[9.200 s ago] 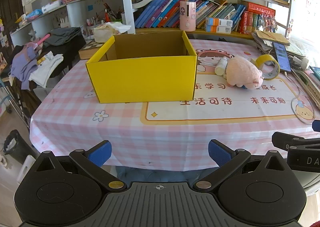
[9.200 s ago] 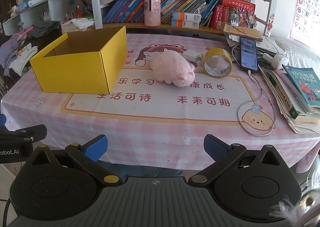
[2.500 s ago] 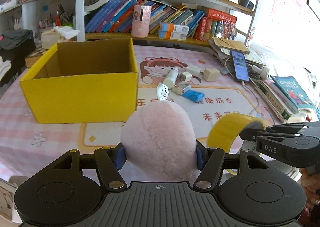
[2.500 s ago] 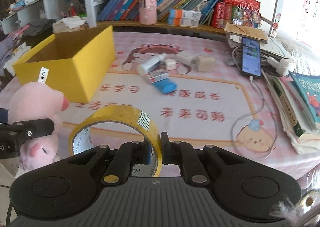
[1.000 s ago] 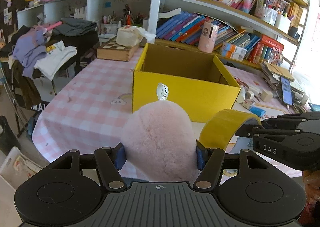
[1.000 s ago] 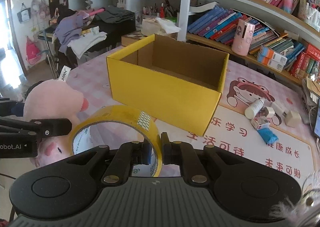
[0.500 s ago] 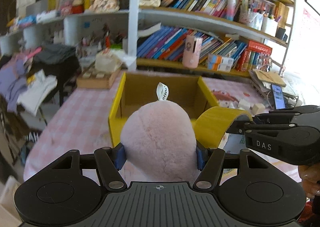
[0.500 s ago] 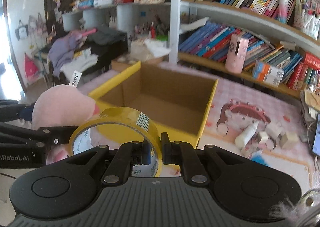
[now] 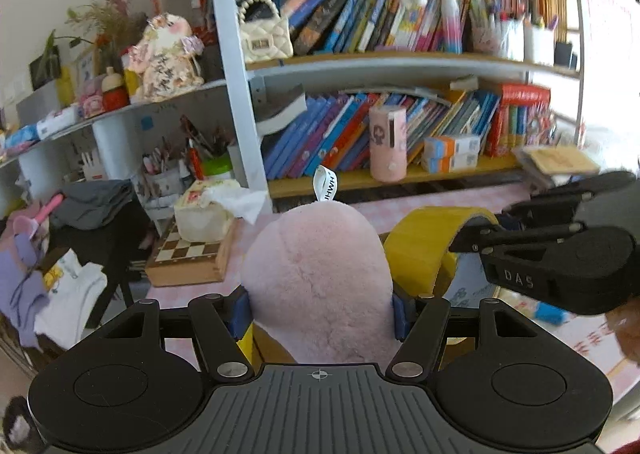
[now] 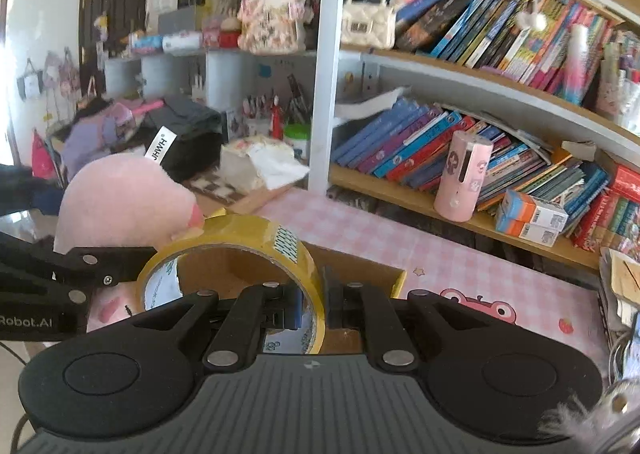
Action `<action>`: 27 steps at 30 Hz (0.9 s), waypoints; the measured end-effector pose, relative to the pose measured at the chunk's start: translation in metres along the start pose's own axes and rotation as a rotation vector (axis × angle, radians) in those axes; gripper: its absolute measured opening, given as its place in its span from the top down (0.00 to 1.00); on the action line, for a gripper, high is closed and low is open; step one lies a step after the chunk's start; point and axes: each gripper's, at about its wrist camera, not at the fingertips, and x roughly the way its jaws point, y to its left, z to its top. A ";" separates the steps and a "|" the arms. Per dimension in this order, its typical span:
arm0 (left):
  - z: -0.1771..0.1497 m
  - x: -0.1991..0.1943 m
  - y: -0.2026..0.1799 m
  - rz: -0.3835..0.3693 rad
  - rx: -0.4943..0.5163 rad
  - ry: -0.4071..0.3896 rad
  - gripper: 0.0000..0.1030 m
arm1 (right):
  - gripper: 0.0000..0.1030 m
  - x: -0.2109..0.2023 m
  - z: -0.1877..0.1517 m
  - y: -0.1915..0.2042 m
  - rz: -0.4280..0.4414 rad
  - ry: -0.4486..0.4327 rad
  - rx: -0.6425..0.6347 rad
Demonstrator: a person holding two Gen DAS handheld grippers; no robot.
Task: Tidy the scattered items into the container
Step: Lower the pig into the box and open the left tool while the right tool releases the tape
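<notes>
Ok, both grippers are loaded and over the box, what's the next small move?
Probably lower both a little, then release. The left gripper grips the plush, the right gripper pinches the tape roll, and the box opening lies just below and ahead of them.

black left gripper (image 9: 322,314) with blue pads, silver screws.
</notes>
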 end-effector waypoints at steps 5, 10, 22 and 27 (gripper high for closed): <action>-0.004 0.051 -0.003 -0.004 0.057 0.086 0.38 | 0.91 0.051 -0.002 -0.011 0.009 0.122 -0.039; -0.004 0.085 -0.007 -0.033 0.094 0.157 0.37 | 0.90 0.091 -0.006 -0.017 0.031 0.234 -0.118; -0.014 0.146 -0.019 -0.044 0.232 0.330 0.31 | 0.90 0.148 -0.021 -0.004 0.046 0.380 -0.337; -0.013 0.149 -0.018 -0.036 0.223 0.332 0.28 | 0.80 0.153 -0.021 -0.005 0.045 0.374 -0.342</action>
